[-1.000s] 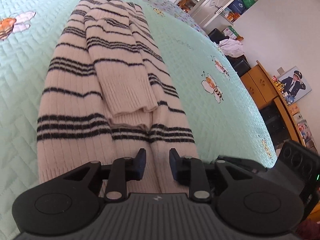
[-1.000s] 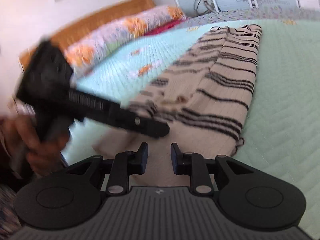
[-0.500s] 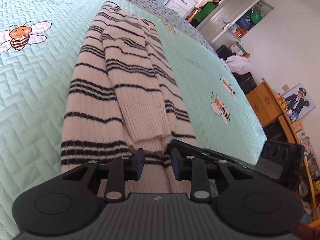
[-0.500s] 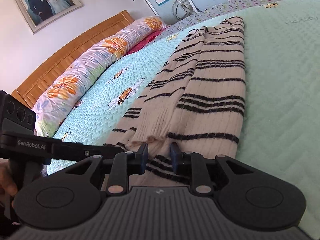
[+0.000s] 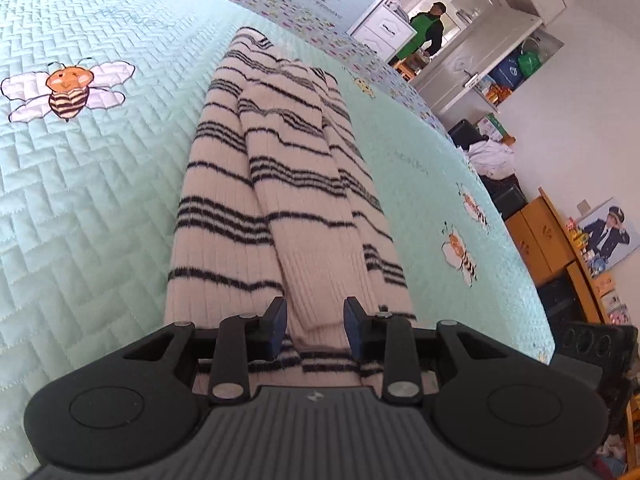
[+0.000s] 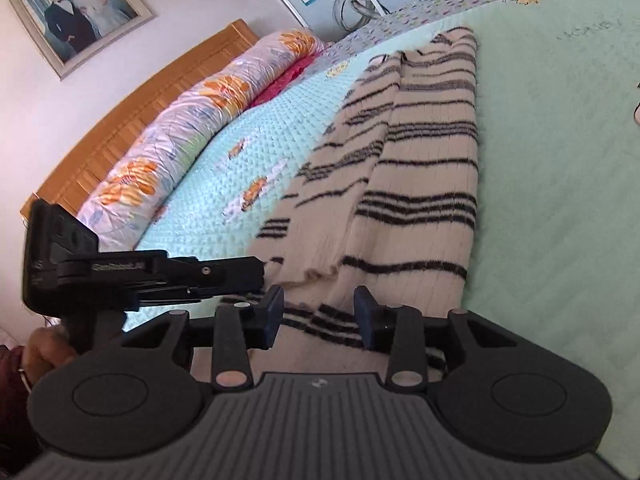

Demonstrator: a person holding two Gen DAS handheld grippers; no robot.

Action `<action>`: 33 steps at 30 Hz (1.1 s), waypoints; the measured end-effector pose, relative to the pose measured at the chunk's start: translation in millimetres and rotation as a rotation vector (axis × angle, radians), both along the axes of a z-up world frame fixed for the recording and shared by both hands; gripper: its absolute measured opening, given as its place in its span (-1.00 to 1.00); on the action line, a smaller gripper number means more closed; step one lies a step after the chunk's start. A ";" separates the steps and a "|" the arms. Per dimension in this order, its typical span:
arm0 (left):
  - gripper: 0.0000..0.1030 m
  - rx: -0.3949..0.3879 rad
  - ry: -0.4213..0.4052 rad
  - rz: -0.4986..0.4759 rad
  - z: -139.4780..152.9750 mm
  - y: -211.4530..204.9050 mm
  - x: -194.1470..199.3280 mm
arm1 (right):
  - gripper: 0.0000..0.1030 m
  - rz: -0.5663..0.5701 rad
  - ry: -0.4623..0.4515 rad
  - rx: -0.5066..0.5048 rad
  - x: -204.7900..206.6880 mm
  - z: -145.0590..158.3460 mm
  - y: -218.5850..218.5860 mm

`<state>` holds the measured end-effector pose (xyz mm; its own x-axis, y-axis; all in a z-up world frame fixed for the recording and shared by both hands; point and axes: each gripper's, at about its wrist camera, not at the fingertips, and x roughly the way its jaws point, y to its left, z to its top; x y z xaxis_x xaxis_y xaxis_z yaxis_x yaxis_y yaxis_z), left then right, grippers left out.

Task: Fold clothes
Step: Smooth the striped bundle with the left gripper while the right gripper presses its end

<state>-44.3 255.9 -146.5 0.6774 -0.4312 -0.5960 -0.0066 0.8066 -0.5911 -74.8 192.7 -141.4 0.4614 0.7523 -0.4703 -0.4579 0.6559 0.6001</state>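
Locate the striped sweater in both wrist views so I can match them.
Left wrist: striped sweater runs up the centre, from between the tool fingers to the upper middle.
Right wrist: striped sweater runs from bottom centre to upper right.
Shared landmark: green quilted bedspread under it.

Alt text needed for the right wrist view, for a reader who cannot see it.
A cream sweater with dark stripes, folded into a long strip, lies on a mint quilted bedspread; the right tongs, jaws just opening, stand open over its near end. The left tongs reach in from the left, with a floral bolster and wooden headboard behind.
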 end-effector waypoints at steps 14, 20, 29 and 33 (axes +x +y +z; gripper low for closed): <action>-0.87 -0.031 -0.039 -0.048 18.5 12.3 114.9 | -0.76 -0.049 0.160 0.277 140.0 0.1 -1.0; -0.98 0.000 -0.013 -0.091 12.7 22.9 178.0 | -0.76 0.033 0.141 0.209 200.6 2.4 25.2; -0.93 -0.051 0.092 -0.159 -48.7 39.2 222.2 | -1.00 0.130 0.223 0.143 246.8 -59.1 41.6; -0.93 -0.041 0.076 -0.179 -49.4 37.7 220.7 | -1.00 0.155 0.210 0.162 246.3 -63.2 39.1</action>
<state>176.4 293.6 -195.9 0.5415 -0.5656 -0.6219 0.0889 0.7742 -0.6267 171.5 231.8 -204.6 0.2405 0.8793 -0.4110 -0.4004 0.4756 0.7832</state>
